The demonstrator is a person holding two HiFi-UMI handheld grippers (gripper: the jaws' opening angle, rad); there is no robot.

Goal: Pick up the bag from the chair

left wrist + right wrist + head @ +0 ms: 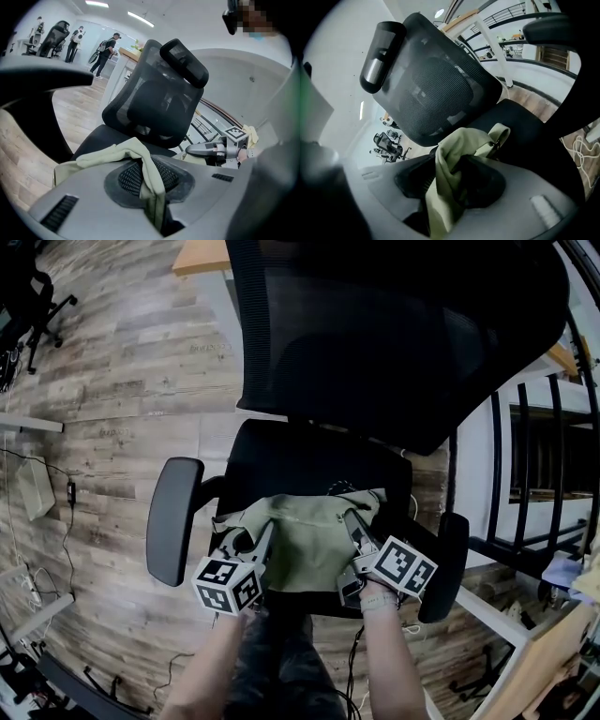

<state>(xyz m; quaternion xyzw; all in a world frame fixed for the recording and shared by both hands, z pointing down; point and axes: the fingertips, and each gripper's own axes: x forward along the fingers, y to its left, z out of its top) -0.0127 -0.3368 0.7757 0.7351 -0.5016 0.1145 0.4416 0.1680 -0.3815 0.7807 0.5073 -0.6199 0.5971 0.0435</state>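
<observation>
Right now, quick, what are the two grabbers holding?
Left gripper: closed, pinching the bag.
Right gripper: closed on the bag too.

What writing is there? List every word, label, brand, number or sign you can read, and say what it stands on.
None: no readable word, number or brand shows in any view.
Left marker cube and right marker cube: black-and-white square patterns only, no letters or digits.
Bag and chair: no label or logo visible.
</observation>
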